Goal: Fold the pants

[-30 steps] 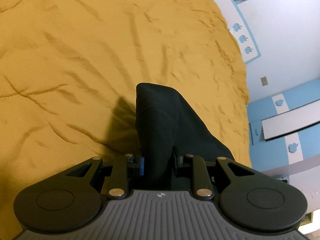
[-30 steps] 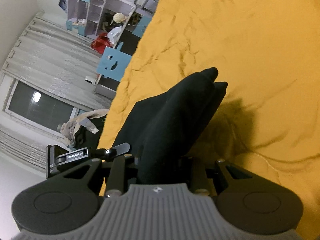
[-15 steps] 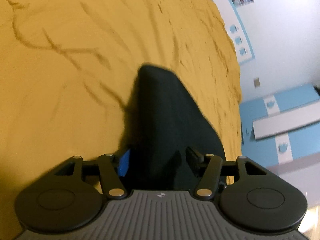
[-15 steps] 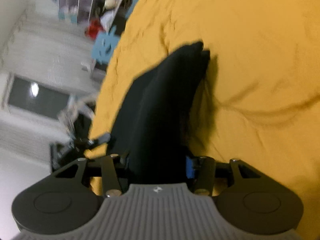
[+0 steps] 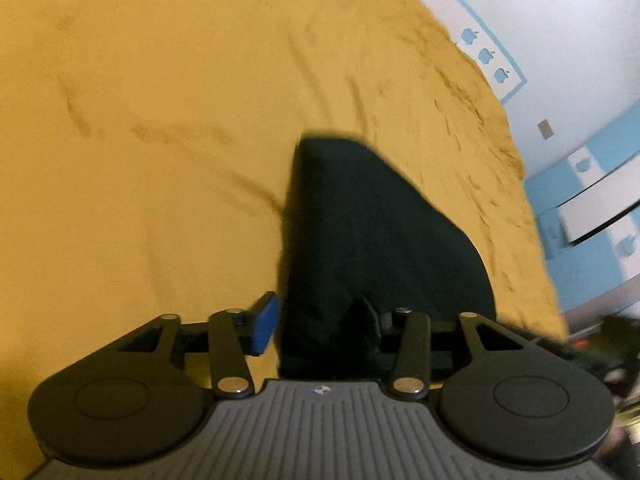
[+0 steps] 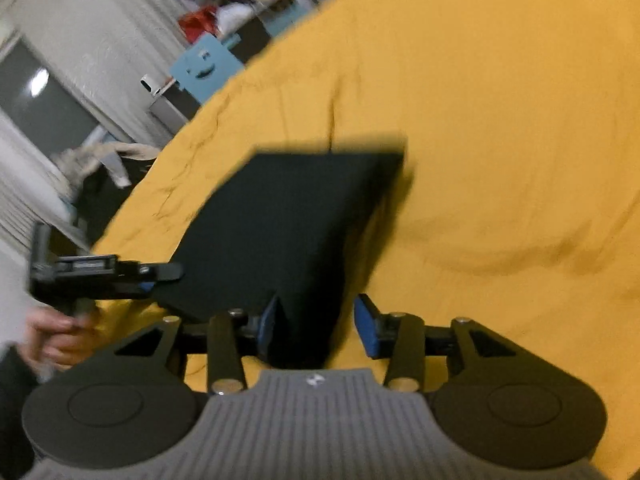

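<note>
Wrinkled mustard-yellow bedspread (image 5: 160, 160) under folded black pants (image 5: 360, 240) lying flat. Left tongs (image 5: 320, 326) spread apart, cloth between. Right tongs (image 6: 316, 326) also released, pants edge between blue pads (image 6: 366, 330)

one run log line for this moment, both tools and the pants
left tool: open, pants between fingers | right tool: open, pants edge between fingers | black pants: folded, lying on yellow bedspread | phase: releasing
</note>
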The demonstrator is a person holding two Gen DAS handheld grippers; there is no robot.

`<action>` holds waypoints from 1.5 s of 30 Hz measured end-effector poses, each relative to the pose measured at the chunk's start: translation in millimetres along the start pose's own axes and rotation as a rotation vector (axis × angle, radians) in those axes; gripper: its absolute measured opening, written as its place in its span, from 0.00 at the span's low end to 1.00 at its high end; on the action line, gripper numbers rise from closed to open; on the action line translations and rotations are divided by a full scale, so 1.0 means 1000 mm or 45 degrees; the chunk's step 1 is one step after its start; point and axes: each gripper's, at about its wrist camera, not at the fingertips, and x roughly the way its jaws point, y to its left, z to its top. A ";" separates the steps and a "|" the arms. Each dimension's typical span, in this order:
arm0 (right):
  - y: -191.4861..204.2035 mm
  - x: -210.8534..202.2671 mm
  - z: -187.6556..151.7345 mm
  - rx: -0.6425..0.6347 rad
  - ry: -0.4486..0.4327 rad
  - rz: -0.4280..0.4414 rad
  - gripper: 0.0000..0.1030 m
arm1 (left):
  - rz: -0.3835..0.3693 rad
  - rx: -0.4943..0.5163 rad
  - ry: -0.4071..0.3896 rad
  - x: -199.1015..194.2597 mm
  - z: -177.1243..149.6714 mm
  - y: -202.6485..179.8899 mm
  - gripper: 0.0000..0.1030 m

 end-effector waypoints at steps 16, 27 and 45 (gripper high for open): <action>0.026 0.047 -0.014 -0.347 -0.068 -0.229 0.34 | 0.186 0.412 -0.151 0.033 -0.028 -0.068 0.36; 0.050 0.029 -0.067 -0.368 0.022 -0.243 0.34 | 0.361 0.442 -0.157 0.002 -0.055 -0.091 0.65; 0.063 -0.039 -0.103 -0.176 0.176 -0.396 0.78 | 0.488 0.324 -0.048 -0.035 -0.102 -0.124 0.68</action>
